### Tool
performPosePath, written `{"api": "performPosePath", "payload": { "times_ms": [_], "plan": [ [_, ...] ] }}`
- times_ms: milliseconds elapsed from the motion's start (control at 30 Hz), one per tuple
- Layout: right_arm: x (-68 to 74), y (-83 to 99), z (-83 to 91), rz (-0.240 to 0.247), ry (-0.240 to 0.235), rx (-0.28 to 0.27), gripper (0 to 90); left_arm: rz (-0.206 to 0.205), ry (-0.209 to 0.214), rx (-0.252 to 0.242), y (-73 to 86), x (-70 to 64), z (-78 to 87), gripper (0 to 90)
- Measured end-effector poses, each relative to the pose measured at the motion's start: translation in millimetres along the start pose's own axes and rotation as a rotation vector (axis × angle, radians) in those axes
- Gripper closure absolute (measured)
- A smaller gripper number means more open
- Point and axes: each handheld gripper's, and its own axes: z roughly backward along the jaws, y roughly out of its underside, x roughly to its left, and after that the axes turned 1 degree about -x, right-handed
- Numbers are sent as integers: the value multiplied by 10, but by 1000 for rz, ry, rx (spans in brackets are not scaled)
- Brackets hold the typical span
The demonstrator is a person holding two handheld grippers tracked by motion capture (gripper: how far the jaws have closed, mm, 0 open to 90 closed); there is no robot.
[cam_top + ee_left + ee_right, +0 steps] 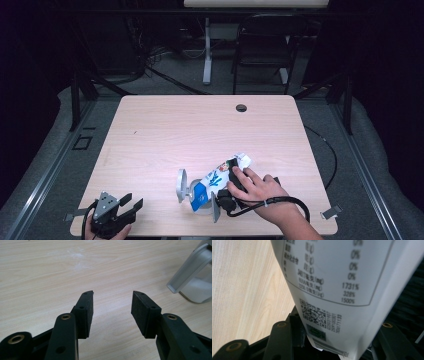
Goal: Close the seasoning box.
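White-blue pouch point(216, 181); black tools; pale wood table point(165, 130).

On the white back panel of the pouch point(347, 290) that I hold in my right gripper point(337, 340), I read a framed table with a column of figures: 0%, 0%, 0%, then 1731%, 328% and 1500%. To their left run rows of small characters too blurred for me to read, some ending in "(mg)". Below the frame sits a QR code with a string of digits printed sideways next to it, which I cannot make out, and a barcode at the pouch's lower edge.
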Motion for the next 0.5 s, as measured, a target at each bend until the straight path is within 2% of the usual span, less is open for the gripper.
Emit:
{"api": "performPosePath", "payload": {
  "times_ms": [500],
  "plan": [
    [-17,-7,13,9,4,3,544,0,1,0,1,6,3,530]
  ]
}}
